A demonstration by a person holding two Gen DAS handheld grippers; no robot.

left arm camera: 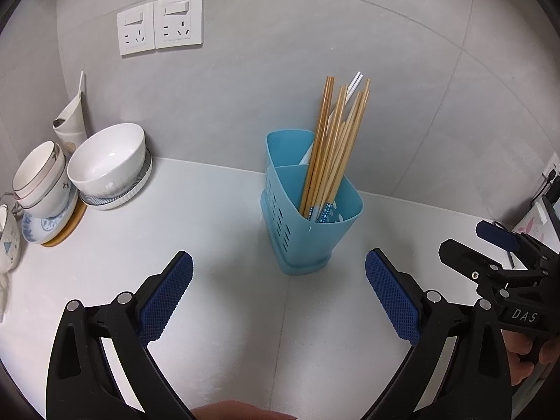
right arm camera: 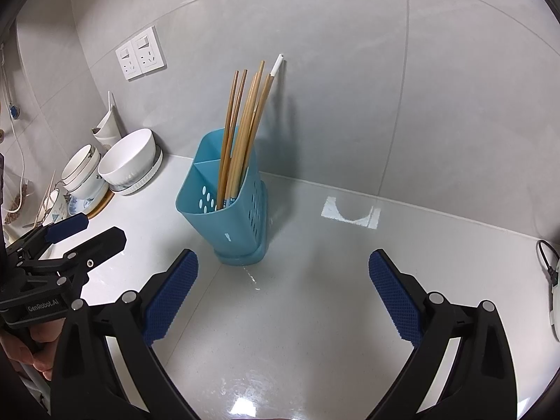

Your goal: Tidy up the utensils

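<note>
A blue utensil holder [left arm camera: 308, 206] stands on the white counter [left arm camera: 217, 217], close to the grey tiled wall [left arm camera: 266, 80]. It has two parts inside. A bunch of wooden chopsticks [left arm camera: 332, 140] stands in the nearer part and leans toward the wall, with a white stick [left arm camera: 353, 84] poking up among them. The left gripper [left arm camera: 279, 297] is low in front of the holder with its jaws wide apart and nothing in them. The right gripper [right arm camera: 283, 297] is beside it, jaws wide apart too, holding nothing. Nothing sits between the grippers and the holder. Off to the left, by the wall, are white bowls [left arm camera: 108, 161] on stacked plates [left arm camera: 119, 196], and more small bowls [left arm camera: 40, 175]. Two wall sockets [left arm camera: 161, 22] are above them. A dark cable [right arm camera: 547, 259] lies at the far right in the right wrist view
</note>
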